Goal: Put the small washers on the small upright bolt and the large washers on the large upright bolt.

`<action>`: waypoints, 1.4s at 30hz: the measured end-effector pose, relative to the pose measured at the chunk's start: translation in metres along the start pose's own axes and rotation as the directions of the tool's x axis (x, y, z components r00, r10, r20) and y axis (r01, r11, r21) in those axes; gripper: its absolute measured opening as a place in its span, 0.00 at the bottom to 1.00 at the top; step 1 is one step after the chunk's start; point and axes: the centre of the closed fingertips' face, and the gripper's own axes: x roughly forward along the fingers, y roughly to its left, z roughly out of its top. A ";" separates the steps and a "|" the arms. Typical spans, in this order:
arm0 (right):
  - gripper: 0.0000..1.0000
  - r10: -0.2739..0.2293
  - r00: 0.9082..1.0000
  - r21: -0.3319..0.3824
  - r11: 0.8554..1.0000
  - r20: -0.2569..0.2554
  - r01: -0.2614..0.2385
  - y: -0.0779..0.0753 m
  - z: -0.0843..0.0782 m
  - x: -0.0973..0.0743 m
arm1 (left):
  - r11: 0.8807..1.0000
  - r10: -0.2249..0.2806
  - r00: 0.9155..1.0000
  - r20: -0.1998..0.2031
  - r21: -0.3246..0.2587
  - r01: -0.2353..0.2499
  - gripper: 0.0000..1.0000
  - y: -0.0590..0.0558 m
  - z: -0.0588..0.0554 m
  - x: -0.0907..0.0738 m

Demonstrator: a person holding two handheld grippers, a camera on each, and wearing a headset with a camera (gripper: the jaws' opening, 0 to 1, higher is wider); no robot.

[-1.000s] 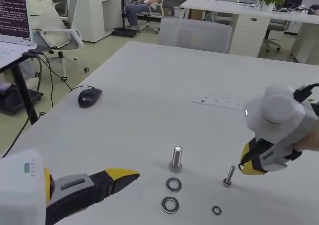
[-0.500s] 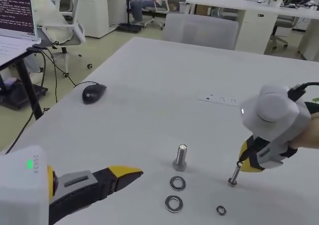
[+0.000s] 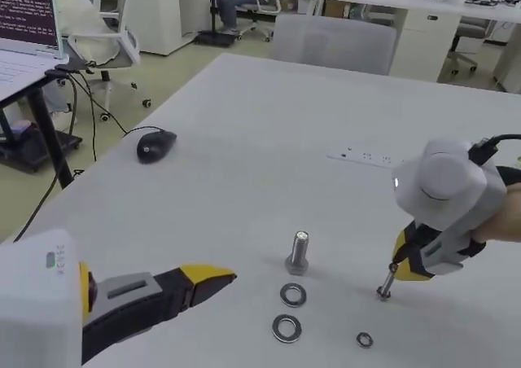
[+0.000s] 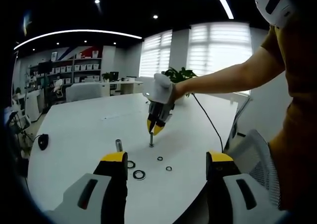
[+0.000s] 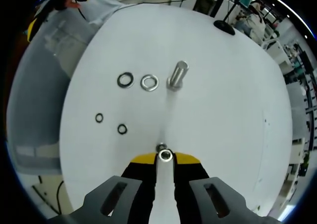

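Right tool (image 3: 397, 270) was pinched on a small washer (image 5: 165, 155) at the tip of the small bolt (image 3: 385, 285). Left tool (image 4: 166, 157) hovered wide open over the worktop (image 3: 244, 181). Large washers (image 3: 293, 295) lay flat beside the large bolt (image 3: 298, 251), spare small washers (image 5: 122, 129) near the small bolt.

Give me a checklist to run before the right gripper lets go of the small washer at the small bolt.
1. Right gripper shut on the small silver metal washer: ok.
2. Small upright silver bolt standing on the white table: ok.
3. Washer hole centred over that bolt's tip: cannot tell; the two sit very close in the right gripper view.
4. Large upright silver bolt standing apart from it, with no washer on it: ok.
5. Left gripper open and off to the side of both bolts: ok.
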 end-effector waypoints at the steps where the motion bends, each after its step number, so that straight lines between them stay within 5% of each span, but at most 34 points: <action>1: 0.12 0.003 1.000 -0.001 1.000 -0.001 -0.003 0.000 0.000 0.001 | 1.000 0.000 1.000 -0.001 -0.001 0.000 0.63 0.000 0.000 0.000; 29: 0.14 0.019 1.000 -0.010 1.000 0.006 -0.019 0.006 -0.013 0.043 | 1.000 0.012 1.000 -0.017 -0.014 -0.012 0.63 0.005 -0.005 0.001; 42: 0.18 -0.001 1.000 0.011 1.000 0.018 0.001 0.007 -0.020 0.030 | 1.000 0.017 1.000 -0.019 -0.005 -0.017 0.64 0.007 -0.004 0.001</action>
